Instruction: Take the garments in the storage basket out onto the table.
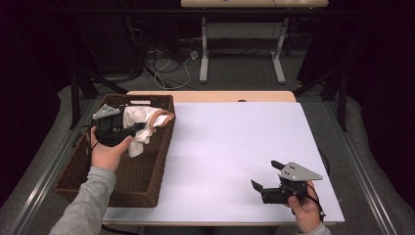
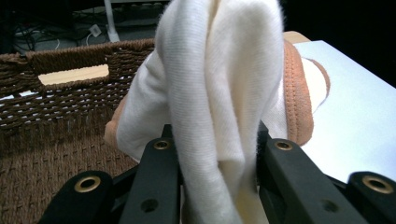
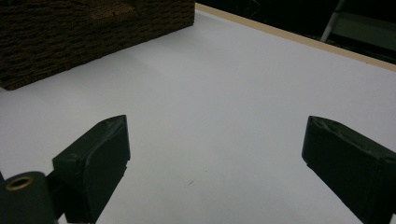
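Over the wicker basket (image 1: 142,181), left tool (image 1: 138,128) pinches the white cloth (image 1: 138,128).

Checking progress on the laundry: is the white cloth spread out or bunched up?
Bunched up. The cloth hangs in gathered folds, pinched in the left gripper over the basket.

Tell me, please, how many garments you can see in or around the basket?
1: a white garment with an orange-brown collar, held by the left gripper above the wicker basket. Others may lie hidden beneath it.
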Available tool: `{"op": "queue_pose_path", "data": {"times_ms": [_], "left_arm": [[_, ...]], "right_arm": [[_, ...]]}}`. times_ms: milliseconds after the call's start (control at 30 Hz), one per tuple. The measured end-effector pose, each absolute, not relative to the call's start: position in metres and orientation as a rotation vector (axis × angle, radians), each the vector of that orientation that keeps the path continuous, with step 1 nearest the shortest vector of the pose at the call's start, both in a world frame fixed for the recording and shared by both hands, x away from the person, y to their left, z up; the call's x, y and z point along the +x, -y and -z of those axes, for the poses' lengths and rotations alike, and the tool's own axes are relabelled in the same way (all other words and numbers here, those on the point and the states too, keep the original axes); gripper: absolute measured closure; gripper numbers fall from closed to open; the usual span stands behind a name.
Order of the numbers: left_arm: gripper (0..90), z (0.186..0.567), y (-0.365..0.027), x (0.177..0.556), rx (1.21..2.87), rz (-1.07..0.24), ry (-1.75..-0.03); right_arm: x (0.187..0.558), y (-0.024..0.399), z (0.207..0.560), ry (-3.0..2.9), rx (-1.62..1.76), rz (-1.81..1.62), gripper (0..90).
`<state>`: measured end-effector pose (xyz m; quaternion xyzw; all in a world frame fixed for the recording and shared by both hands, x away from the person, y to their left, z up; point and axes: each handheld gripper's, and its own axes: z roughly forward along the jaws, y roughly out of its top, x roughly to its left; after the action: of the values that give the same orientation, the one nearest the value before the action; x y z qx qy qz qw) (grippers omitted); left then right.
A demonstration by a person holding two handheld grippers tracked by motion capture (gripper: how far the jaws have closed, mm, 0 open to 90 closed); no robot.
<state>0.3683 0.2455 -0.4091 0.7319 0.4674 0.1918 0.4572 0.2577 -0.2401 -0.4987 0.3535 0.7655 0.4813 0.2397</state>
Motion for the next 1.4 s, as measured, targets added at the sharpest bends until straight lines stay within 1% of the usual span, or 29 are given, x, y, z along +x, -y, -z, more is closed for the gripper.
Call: {"op": "queue_pose_path", "data": {"times_ms": [433, 867, 1400], "left_arm": [[74.6, 0.393, -0.231, 0.36, 1.821, -0.467, -1.076], [74.7, 0.384, -0.198, 0.359, 1.831, -0.437, -0.988], [74.8, 0.387, -0.156, 0.361, 1.849, -0.376, -0.906]], "right_arm": [[0.258, 0.24, 0.499, -2.095, 0.969, -1.32, 7.2], [0.256, 0.242, 0.497, -2.085, 0.969, -1.319, 7.2], [0.255, 0.244, 0.495, -2.075, 0.967, -1.324, 7.2]]}}
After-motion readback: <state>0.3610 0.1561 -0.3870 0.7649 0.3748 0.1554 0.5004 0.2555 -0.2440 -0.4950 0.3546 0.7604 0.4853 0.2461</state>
